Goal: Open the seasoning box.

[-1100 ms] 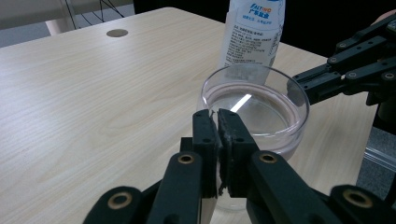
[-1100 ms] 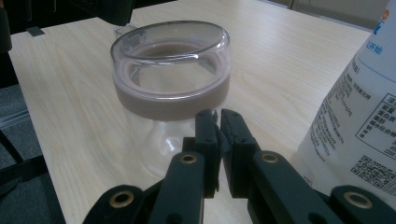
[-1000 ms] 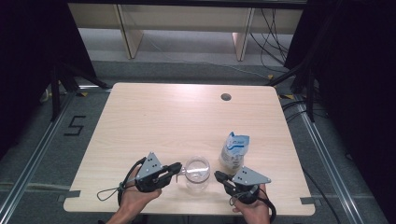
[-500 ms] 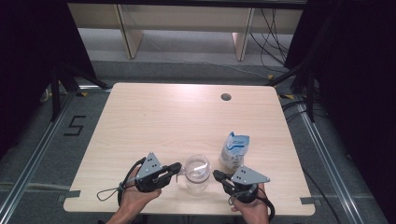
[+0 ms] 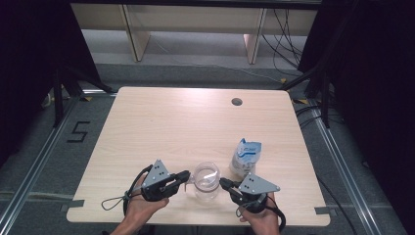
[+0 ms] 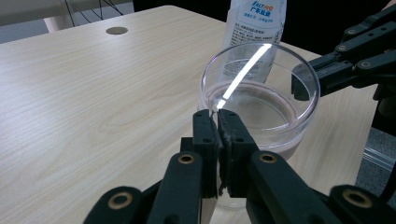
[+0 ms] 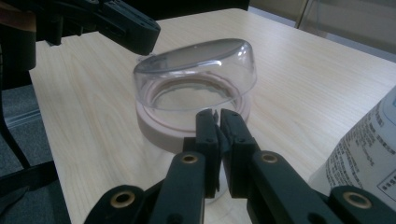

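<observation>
I hold my left gripper [image 5: 185, 175] and my right gripper [image 5: 226, 183] low at the near edge of the table [image 5: 161, 122], one on each side of a clear jar [image 5: 205, 180] that stands upright between them. Both are clenched tight: in the left gripper view my two black jaws press together right at the near rim of the jar [image 6: 259, 93], and in the right gripper view they do the same on the opposite side of the jar [image 7: 196, 93], with nothing that I can see caught between them; whether the tips touch the plastic I cannot tell. The jar has a pale band round its lower part and sits close to the near edge, so there is little board between it and my hands. Just beyond my right gripper, to the right of the jar and near it, stands a white and blue pouch [image 5: 245, 157] with print on it. Past that the pale wood top runs wide and bare to the far edge, where a small round hole [image 5: 237, 102] sits right of the middle. Beyond the table lie grey floor, a pale shelf frame [image 5: 132, 29], trailing cables [image 5: 286, 29] and dark curtains at both sides
</observation>
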Tool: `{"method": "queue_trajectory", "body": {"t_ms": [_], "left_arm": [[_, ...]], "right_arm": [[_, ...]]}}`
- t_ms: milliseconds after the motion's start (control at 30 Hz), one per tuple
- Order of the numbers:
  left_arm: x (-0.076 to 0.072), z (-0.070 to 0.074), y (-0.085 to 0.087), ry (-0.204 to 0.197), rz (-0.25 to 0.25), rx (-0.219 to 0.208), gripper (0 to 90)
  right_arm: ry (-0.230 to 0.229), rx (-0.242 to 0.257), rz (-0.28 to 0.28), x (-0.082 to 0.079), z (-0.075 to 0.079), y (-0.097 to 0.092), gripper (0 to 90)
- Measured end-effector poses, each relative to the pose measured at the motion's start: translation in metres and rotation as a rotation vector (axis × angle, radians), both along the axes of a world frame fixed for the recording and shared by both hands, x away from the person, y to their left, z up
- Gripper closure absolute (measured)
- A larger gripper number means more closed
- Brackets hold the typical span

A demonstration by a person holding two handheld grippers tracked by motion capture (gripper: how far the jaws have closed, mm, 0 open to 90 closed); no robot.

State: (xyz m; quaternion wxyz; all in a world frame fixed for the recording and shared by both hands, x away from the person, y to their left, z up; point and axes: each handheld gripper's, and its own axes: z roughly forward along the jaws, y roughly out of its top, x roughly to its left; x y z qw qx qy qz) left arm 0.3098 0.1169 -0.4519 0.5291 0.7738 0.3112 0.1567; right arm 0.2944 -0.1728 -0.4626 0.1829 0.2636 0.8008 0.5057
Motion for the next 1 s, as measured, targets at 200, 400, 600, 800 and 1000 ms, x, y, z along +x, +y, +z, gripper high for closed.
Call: {"method": "queue_trajectory", "body": {"t_ms": [200, 400, 600, 800, 1000], "left_arm": [[0.002, -0.001, 0.003, 0.017, 0.003, -0.017, 77.0], [0.003, -0.003, 0.016, 0.026, 0.0, -0.028, 52.0], [-0.006, -0.012, 0.027, 0.042, -0.009, 0.024, 34.2], [-0.015, -0.022, 0.036, 0.046, -0.001, 0.069, 26.7], [-0.02, -0.03, 0.041, 0.041, -0.012, 0.099, 25.1]], "right_arm": [[-0.02, -0.005, 0.0, 0.0, 0.005, 0.002, 86.5], [-0.039, 0.013, -0.002, 0.0, 0.01, 0.005, 86.0], [-0.031, 0.024, 0.004, -0.001, 0.016, 0.012, 85.6], [-0.067, 0.035, 0.027, 0.0, 0.026, 0.018, 84.9], [-0.074, 0.038, 0.055, 0.001, 0.031, 0.023, 84.6]]}}
